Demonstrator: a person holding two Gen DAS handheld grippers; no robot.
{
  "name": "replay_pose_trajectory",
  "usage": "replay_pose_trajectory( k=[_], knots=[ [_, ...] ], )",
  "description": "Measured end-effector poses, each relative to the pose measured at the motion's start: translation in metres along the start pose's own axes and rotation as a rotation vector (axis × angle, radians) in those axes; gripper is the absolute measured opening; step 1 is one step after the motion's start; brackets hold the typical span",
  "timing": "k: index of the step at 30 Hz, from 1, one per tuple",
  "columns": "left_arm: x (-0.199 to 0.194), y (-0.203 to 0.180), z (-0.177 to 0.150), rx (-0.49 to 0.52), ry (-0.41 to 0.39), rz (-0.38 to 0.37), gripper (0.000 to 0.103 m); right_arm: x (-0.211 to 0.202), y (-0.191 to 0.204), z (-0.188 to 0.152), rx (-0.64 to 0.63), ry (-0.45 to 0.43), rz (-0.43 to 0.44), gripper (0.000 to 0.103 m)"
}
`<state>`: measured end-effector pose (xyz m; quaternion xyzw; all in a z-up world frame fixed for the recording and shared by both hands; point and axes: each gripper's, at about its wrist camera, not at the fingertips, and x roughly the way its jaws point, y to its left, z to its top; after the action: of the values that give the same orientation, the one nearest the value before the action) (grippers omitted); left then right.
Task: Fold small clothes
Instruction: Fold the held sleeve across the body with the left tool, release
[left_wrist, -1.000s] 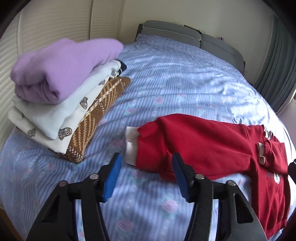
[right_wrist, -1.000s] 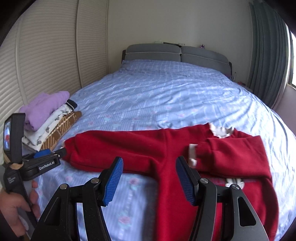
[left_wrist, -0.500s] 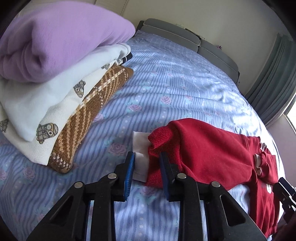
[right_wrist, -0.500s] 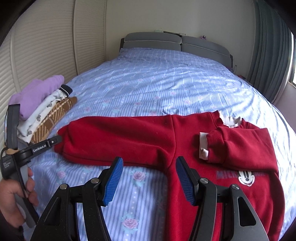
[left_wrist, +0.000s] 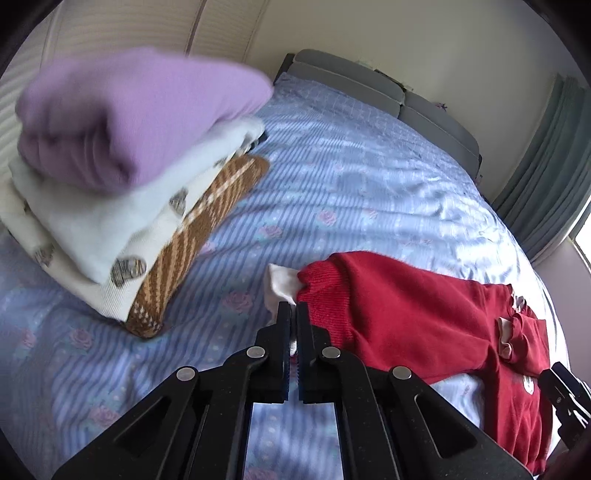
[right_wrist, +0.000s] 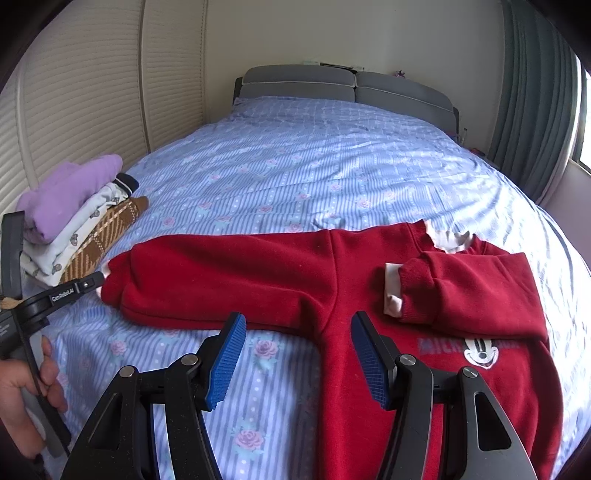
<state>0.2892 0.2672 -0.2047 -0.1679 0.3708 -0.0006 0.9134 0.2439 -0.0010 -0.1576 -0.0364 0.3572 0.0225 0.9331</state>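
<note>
Left wrist view: left gripper (left_wrist: 293, 314) pressed nearly together, its jaws having just closed on the white inner cuff (left_wrist: 281, 284) of the red sweatshirt's outstretched sleeve.
Sweatshirt: red sweatshirt (right_wrist: 332, 280), soft fleece with ribbed knit cuffs, lies flat on the bed; one sleeve is stretched straight out, the other is folded across the chest.
Right gripper: right gripper (right_wrist: 297, 350) spread, ridged blue pads apart, nothing between them; it hovers over the sweatshirt's near edge, at the underarm of the outstretched sleeve.
Bed: bed sheet (right_wrist: 295, 177), smooth blue-striped cloth with small roses, lightly creased.
Stack: folded clothes (left_wrist: 122, 177) just beyond the sweatshirt's pinched cuff; a lilac fleece on top, white printed knit under it, brown-and-cream woven piece at the bottom.
Only in the right view: a cartoon mouse face print (right_wrist: 480, 352) on the sweatshirt's chest, and a hand (right_wrist: 26, 398) holding the left gripper's handle.
Far end: grey padded headboard (right_wrist: 343, 85) well beyond the sweatshirt.
</note>
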Motion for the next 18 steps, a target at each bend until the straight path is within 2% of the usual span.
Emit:
replay_pose_trajectory(
  k=[9,18],
  knots=[
    [-0.054,-0.079,0.024,0.146,-0.073,0.008,0.004,-0.028,-0.045,0.002,0.08,-0.036,-0.004,0.059],
    [-0.077,-0.209,0.035,0.3,-0.116,-0.061,0.004,-0.059,-0.135,-0.004,0.223,-0.075,-0.032,0.059]
  ],
)
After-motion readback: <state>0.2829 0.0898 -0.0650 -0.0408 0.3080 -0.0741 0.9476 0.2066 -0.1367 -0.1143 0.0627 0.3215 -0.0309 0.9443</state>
